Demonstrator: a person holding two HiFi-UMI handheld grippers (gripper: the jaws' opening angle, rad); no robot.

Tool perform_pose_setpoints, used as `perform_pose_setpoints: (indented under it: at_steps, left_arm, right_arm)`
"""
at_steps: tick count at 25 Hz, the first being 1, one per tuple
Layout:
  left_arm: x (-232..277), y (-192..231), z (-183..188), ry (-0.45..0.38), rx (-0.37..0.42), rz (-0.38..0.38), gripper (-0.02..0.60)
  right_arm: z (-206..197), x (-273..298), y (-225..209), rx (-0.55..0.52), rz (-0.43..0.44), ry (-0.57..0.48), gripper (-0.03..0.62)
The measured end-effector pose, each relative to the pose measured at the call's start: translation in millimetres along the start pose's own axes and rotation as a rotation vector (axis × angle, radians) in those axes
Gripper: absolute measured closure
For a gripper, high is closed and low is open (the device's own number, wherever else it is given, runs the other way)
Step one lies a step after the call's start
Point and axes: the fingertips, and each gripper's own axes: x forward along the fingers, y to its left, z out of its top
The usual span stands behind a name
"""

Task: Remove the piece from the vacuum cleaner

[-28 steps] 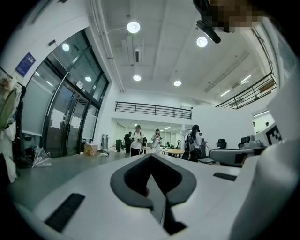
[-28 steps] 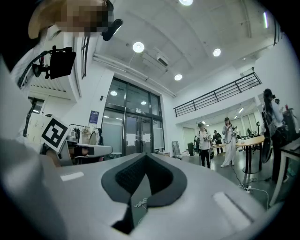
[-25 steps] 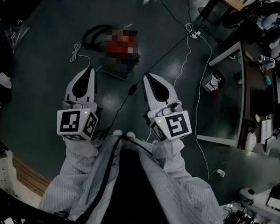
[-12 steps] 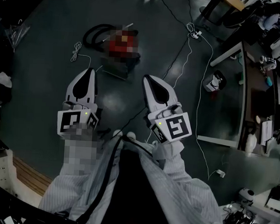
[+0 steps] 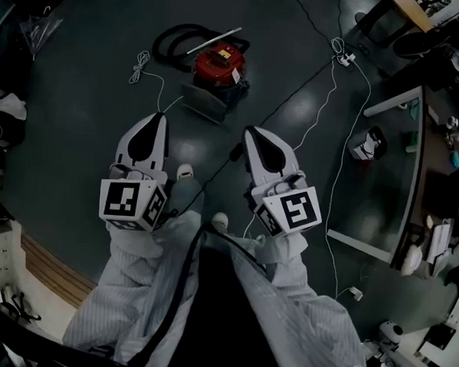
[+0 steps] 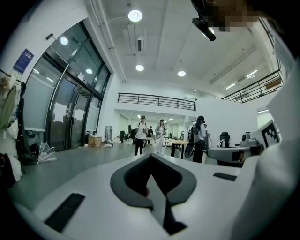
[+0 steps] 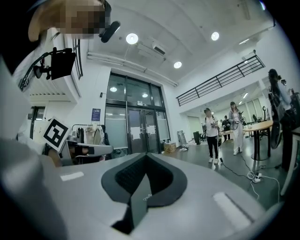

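Closest to the body, the left gripper [image 5: 152, 131] and the right gripper [image 5: 259, 146] are held out side by side at about waist level over the floor [image 5: 77, 131]. Each has its jaws pressed fully together with nothing between them, and both gripper views look level across the room rather than down at the work. Farther ahead, well apart from both tips, the red vacuum cleaner [image 5: 219, 63] sits on the floor, roughly on the line that runs out between the two grippers, so neither is plainly the nearer. A flat grey part [image 5: 205, 102] lies against its near side, tilted across the person's line of approach. A black hose [image 5: 170, 42] loops off behind it to the left, and a thin pale wand [image 5: 215, 40] slants across the top. Which of these is the piece to come off I cannot tell from here. The coming move is probably a walk forward and a reach down, with the jaws opened on the way.
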Motion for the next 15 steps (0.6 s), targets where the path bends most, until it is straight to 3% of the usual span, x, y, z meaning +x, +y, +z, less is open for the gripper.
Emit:
perform_pose_setpoints:
  at_steps: [5,11,15]
  left_arm:
    - [78.3,63.7,-6.8,0.026,0.011,-0.035,0.578]
    - [194.3,117.9,-2.7,0.121,0.054,-0.204,0.577]
    - [258.1,134.2,-30.1,0.222,0.101,-0.290,0.577]
  right_arm:
    - [-17.2,91.9,-32.6,0.018,-0.022,0.008,0.592]
    - [-31.9,191.6,-84.7,0.034,-0.114,0.058,0.592]
    - [-63.6,232.7,-123.6,0.063,-0.152,0.115,0.592]
